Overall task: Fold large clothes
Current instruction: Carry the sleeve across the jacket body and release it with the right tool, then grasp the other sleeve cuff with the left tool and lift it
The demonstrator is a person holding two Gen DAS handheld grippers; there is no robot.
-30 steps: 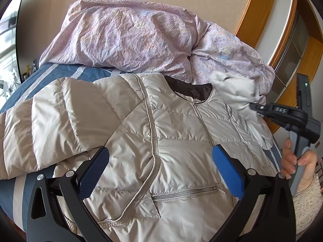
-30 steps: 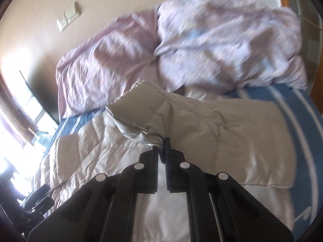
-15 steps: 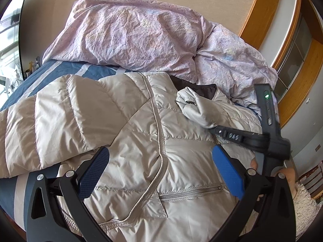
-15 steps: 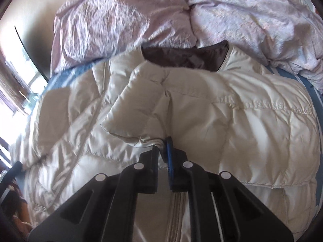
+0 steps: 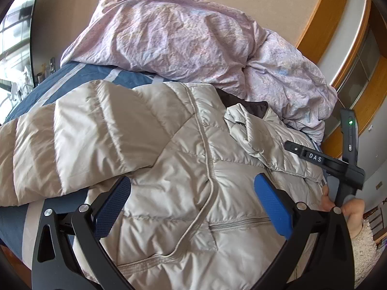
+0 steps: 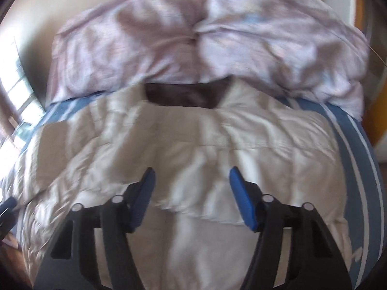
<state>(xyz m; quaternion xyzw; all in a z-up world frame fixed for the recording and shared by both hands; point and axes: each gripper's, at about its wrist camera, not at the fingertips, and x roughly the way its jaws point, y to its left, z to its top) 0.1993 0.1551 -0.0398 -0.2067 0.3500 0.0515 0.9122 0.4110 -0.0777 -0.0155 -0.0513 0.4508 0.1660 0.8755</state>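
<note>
Beige puffer jacket [image 5: 183,181] spread across frame centre on blue striped bed [image 5: 79,72], crumpled lilac duvet [image 5: 193,38] heaped above its collar; left tongs [image 5: 193,205] and right tongs [image 6: 191,193] both wide open, empty.

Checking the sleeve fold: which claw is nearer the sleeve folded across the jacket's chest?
Right. The right claw hovers open directly over the folded sleeve; the left claw is open lower down, above the pocket zipper.

Beige quilted jacket [image 5: 169,169] with brown lining; pink patterned duvet [image 5: 193,43] at twelve o'clock; blue, white-striped bedsheet [image 5: 79,72].
</note>
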